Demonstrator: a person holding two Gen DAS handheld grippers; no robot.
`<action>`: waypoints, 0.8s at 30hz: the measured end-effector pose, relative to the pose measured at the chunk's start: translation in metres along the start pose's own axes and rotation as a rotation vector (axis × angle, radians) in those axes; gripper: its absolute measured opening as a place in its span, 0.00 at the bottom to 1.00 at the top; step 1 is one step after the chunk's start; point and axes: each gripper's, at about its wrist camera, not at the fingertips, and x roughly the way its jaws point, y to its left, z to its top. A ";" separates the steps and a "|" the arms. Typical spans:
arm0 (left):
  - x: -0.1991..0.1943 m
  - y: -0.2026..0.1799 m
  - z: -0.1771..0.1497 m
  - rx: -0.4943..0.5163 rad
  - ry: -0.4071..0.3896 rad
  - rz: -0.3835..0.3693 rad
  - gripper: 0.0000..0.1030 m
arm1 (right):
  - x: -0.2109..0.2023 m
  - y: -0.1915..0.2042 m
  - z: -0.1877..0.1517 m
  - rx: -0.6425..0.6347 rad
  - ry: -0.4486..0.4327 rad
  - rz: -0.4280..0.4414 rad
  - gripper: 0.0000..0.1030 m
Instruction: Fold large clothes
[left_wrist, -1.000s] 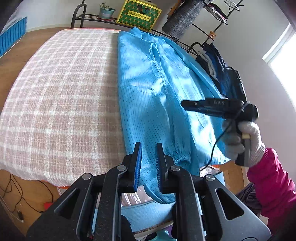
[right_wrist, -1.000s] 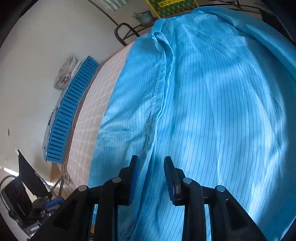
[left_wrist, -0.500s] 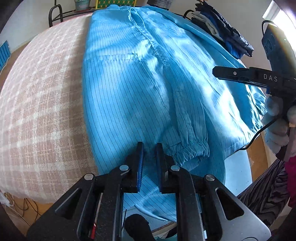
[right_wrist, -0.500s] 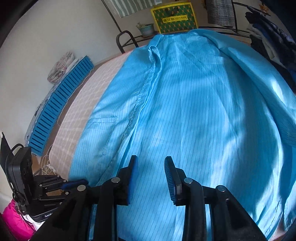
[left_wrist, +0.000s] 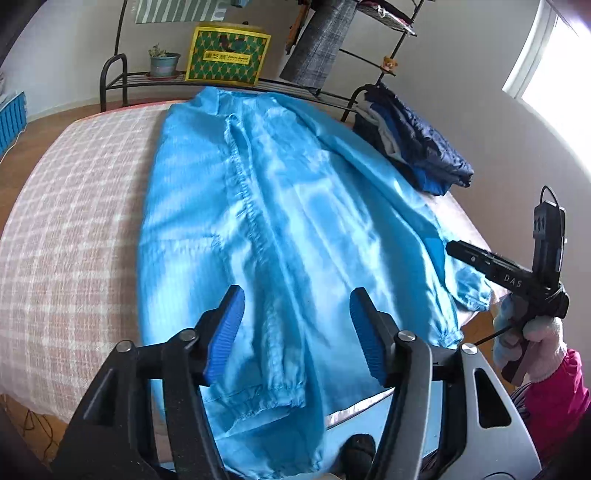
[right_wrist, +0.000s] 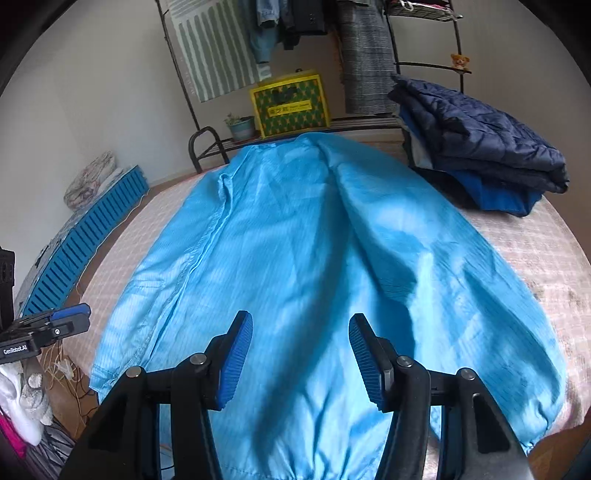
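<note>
Lying lengthwise down the middle of the frame, the light-blue jacket (left_wrist: 280, 236) is spread over a pink checked bed (left_wrist: 74, 229), collar toward the top, hem and an elastic cuff (left_wrist: 269, 402) hanging at the lower edge. The left claw (left_wrist: 295, 332) hovers released above the lower part of the jacket, blue pads wide apart with nothing between them. The right claw (right_wrist: 301, 354) is likewise released over the cloth (fabric under it, none gripped); in the left view it shows at the right edge, held in a white-gloved hand (left_wrist: 532, 332). A folded navy pile (right_wrist: 480, 147) sits at the upper right of the right view, beside the jacket's shoulder. A yellow-green box (right_wrist: 291, 105) and small potted plant (right_wrist: 240, 127) stand on the black rack (right_wrist: 207, 144) at top centre.
</note>
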 end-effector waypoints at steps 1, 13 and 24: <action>0.002 -0.010 0.005 0.018 -0.001 -0.008 0.59 | -0.007 -0.012 0.000 0.024 -0.006 -0.010 0.56; 0.039 -0.084 0.043 0.150 0.059 -0.074 0.59 | -0.065 -0.148 -0.008 0.295 -0.033 -0.132 0.56; 0.074 -0.062 0.032 0.104 0.123 -0.068 0.59 | -0.051 -0.244 -0.039 0.559 0.033 -0.194 0.56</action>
